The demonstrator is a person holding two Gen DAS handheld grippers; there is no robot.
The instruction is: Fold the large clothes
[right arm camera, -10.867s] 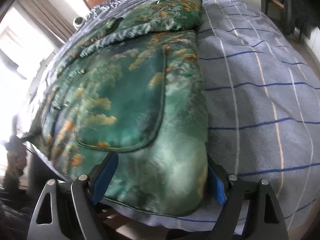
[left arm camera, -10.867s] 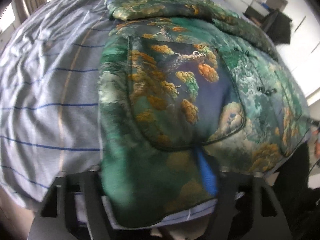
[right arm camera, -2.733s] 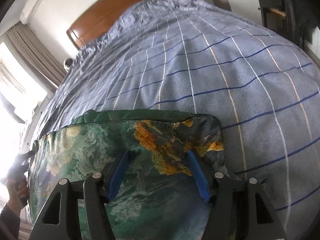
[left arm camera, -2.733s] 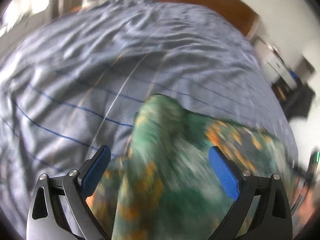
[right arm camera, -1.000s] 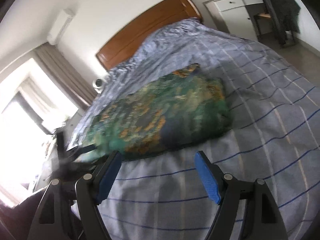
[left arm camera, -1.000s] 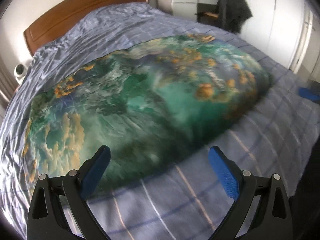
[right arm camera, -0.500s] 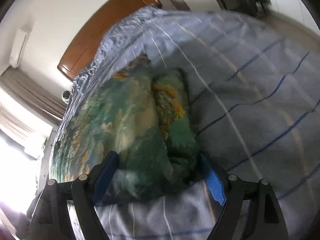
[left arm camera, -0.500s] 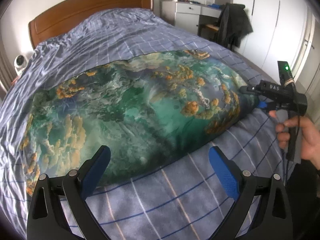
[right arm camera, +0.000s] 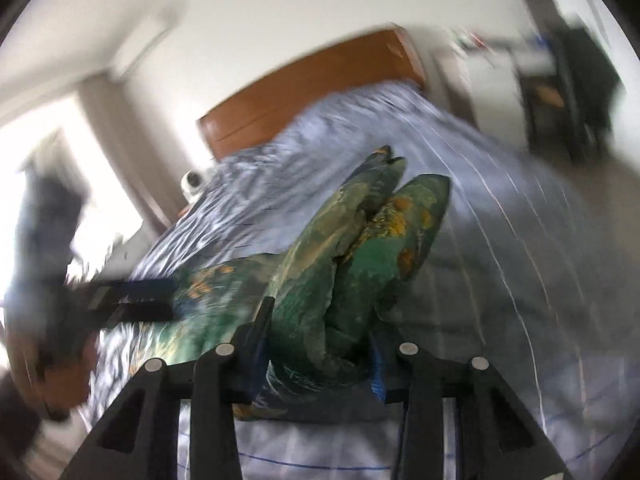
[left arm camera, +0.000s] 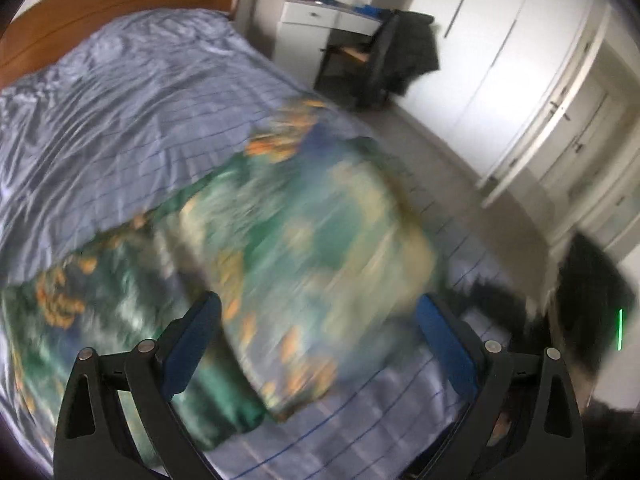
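A large green garment (left arm camera: 256,264) printed with orange trees lies on the blue striped bedspread (left arm camera: 120,112), its right end lifted and folding over, blurred by motion. My left gripper (left arm camera: 316,344) is open, its blue pads either side of the garment's near edge without holding it. In the right wrist view my right gripper (right arm camera: 320,344) is shut on a thick bunch of the garment (right arm camera: 360,248) and lifts that end off the bedspread (right arm camera: 500,240). The left gripper (right arm camera: 132,300) shows at the left there.
A wooden headboard (right arm camera: 312,92) stands at the far end of the bed. A white dresser (left arm camera: 320,36) and a chair with a dark jacket (left arm camera: 396,60) stand beside the bed on the right. White wardrobe doors (left arm camera: 532,92) line the right wall.
My right gripper has closed on the garment's right end and raised it, bunching the cloth. My left gripper has swung right and nearer the garment, still open. Both views are blurred by movement.
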